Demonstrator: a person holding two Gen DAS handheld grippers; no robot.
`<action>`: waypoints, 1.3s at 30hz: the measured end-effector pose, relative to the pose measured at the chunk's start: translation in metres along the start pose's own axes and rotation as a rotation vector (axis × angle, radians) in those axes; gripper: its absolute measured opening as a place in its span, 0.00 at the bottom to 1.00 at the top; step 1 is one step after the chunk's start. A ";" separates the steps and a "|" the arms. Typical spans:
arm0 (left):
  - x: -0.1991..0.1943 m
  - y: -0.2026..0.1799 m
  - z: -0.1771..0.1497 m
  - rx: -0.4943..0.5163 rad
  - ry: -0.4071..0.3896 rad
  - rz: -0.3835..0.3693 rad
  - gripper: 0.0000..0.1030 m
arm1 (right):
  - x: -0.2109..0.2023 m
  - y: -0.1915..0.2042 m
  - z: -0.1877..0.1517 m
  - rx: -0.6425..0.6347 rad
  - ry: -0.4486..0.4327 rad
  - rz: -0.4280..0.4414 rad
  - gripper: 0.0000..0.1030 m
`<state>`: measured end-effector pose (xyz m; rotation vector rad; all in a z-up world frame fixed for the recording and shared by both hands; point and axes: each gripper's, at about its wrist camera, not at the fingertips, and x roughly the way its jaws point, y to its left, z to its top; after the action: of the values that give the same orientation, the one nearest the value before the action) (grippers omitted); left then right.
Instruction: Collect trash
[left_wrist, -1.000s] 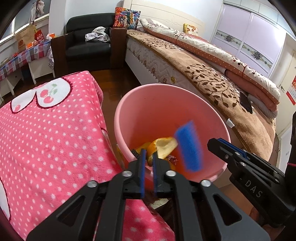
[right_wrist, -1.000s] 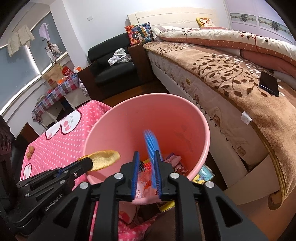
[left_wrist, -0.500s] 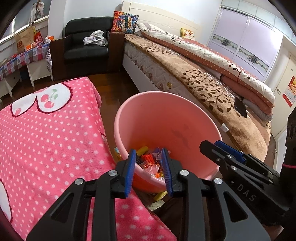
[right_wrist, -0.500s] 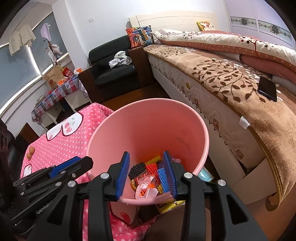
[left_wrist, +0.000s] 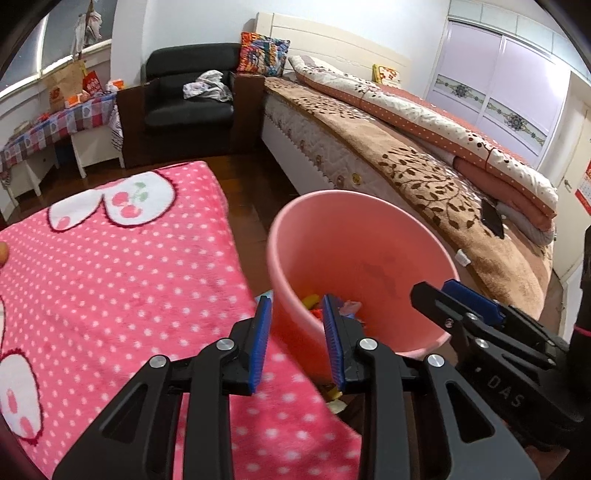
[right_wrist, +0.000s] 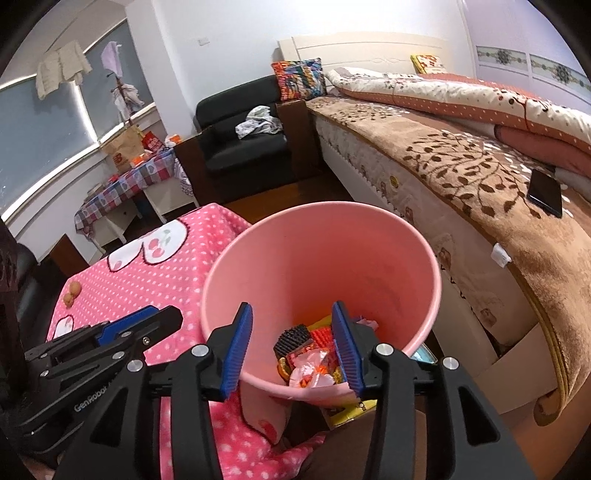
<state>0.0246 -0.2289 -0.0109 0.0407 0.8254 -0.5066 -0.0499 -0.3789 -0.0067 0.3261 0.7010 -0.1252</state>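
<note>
A pink plastic bin (left_wrist: 369, 236) (right_wrist: 369, 243) stands on the floor between the pink table and the bed. Colourful trash (right_wrist: 310, 350) lies at its bottom: wrappers, a dark ridged piece, yellow and red bits. My left gripper (left_wrist: 297, 325) is open and empty, at the bin's near rim by the table edge. My right gripper (right_wrist: 291, 332) is open and empty, over the bin's near rim. Each gripper shows in the other's view, the right one (left_wrist: 461, 299) and the left one (right_wrist: 147, 321).
A table with a pink polka-dot cloth (left_wrist: 110, 277) is on the left; two small brown fruits (right_wrist: 70, 293) lie on it. A bed (right_wrist: 480, 166) with a phone (right_wrist: 546, 192) is on the right. A black armchair (left_wrist: 188, 99) stands at the back. Litter (right_wrist: 343, 410) lies under the bin.
Both grippers opened. The orange peel in the left one and the wrapper in the right one dropped into the bin. The left gripper moved left toward the table.
</note>
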 end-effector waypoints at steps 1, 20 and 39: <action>-0.002 0.003 -0.001 -0.002 -0.002 0.011 0.28 | -0.001 0.003 -0.001 -0.009 -0.003 0.005 0.44; -0.035 0.056 -0.022 -0.062 -0.040 0.119 0.28 | -0.007 0.080 -0.026 -0.193 -0.031 0.098 0.55; -0.077 0.106 -0.042 -0.142 -0.116 0.257 0.28 | -0.010 0.138 -0.039 -0.272 -0.061 0.216 0.61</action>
<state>-0.0008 -0.0940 -0.0016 -0.0135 0.7284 -0.2049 -0.0507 -0.2354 0.0066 0.1352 0.6090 0.1645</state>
